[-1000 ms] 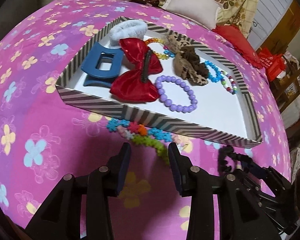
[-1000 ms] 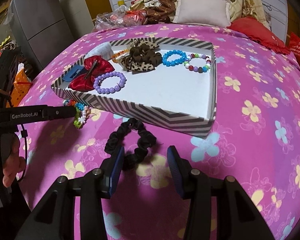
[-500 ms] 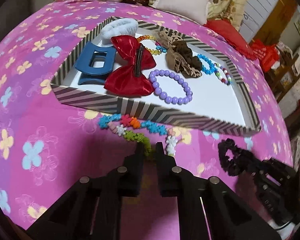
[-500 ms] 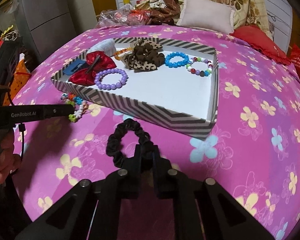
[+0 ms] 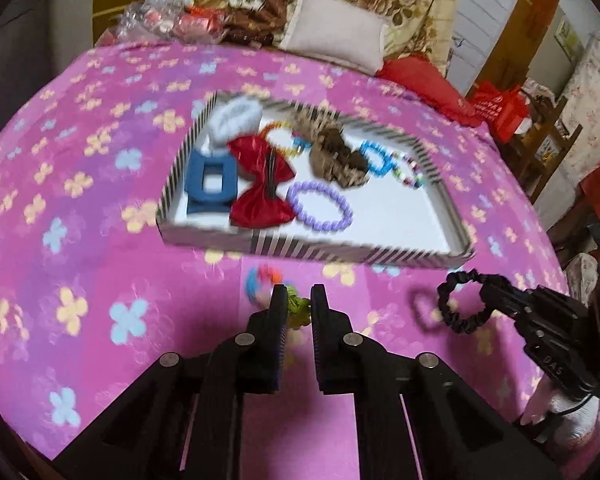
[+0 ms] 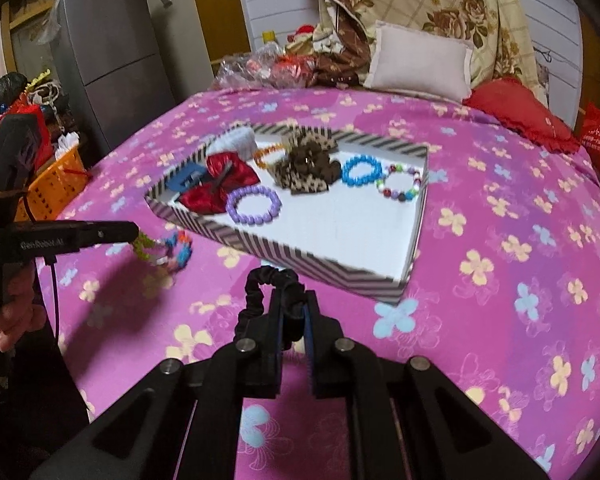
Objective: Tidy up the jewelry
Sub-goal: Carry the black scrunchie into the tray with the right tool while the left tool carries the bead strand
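The left claw pinches a colourful bracelet, which dangles off the bed beyond its tips. The right claw grips a black scrunchie (loop standing upward). Behind them the striped tray holds bracelets, a red bow and a blue clip.

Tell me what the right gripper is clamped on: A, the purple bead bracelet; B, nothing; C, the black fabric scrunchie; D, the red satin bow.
C: the right gripper has its jaws shut on the black fabric scrunchie, lifted off the pink flowered bedspread.
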`<state>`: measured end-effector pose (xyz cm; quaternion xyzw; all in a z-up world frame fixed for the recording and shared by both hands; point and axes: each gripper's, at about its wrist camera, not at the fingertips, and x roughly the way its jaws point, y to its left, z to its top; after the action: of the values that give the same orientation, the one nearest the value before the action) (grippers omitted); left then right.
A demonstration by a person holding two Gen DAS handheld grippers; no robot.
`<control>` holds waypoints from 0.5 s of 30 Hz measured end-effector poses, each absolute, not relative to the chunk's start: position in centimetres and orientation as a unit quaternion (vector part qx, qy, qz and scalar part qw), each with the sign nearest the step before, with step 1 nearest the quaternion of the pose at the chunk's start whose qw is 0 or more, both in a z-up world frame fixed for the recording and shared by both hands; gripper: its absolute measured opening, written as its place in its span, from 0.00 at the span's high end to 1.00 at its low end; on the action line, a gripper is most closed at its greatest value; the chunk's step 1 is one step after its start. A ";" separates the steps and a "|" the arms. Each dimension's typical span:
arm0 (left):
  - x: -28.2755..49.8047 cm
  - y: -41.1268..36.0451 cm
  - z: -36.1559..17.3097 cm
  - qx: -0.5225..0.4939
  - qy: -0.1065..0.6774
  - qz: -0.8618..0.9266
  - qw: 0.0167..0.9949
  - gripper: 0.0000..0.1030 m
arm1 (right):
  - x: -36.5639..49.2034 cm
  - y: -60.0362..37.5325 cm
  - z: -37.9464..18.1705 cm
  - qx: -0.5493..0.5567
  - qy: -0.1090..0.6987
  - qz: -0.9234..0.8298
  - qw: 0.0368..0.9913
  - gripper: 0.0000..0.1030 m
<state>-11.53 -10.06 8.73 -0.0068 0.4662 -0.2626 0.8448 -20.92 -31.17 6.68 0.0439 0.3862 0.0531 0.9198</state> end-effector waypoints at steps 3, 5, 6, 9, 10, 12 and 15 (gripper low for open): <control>-11.4 -10.4 11.0 -0.004 0.449 -0.270 0.852 0.97 | -20.9 -31.3 7.8 0.042 0.376 0.053 0.924 0.92; -11.2 -11.0 12.7 0.001 0.436 -0.275 0.857 0.97 | -20.7 -31.5 8.5 0.041 0.368 0.050 0.927 0.92; -11.2 -11.3 13.4 0.003 0.430 -0.278 0.859 0.97 | -20.6 -31.6 8.8 0.041 0.366 0.049 0.928 0.92; -10.9 -12.6 15.5 0.007 0.413 -0.288 0.864 0.97 | -20.0 -32.2 9.6 0.039 0.357 0.040 0.932 0.92; -10.8 -13.3 16.1 0.009 0.409 -0.292 0.865 0.97 | -19.7 -32.6 9.9 0.039 0.355 0.036 0.933 0.92; -10.7 -14.6 16.9 0.014 0.401 -0.299 0.866 0.97 | -19.1 -33.2 10.1 0.041 0.353 0.028 0.934 0.92; -10.2 -17.0 16.9 0.021 0.398 -0.305 0.865 0.97 | -17.9 -34.1 10.1 0.045 0.354 0.016 0.934 0.92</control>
<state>-10.23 -17.01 16.88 0.0212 0.3985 -0.3054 0.8646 -17.86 -34.10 10.13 0.0447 0.3543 0.0160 0.9339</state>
